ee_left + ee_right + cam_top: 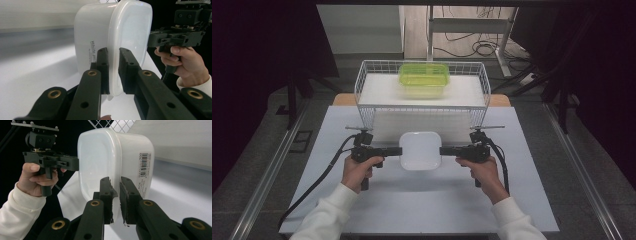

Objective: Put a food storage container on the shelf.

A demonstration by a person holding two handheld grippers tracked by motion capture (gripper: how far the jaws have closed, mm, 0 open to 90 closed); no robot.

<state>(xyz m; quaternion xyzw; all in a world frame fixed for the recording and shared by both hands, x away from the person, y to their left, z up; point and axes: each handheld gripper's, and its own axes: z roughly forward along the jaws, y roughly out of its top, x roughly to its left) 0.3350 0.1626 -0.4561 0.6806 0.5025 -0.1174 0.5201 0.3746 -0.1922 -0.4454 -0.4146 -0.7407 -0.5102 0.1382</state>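
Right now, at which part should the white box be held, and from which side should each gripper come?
Grip the white box by its protruding rim, one gripper per short side: the left gripper from the left, the right gripper from the right. The rim is thin enough for the jaws, and opposite holds should keep it level.

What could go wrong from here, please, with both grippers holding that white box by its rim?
1. Each gripper, left and right, pinches only the thin rim of the white box; the smooth plastic might slip out.
2. If the hands pull apart or tilt unevenly, the rim could flex and one grip let go.
3. The wire basket with the green tub stands just behind; a forward lift could bump it.
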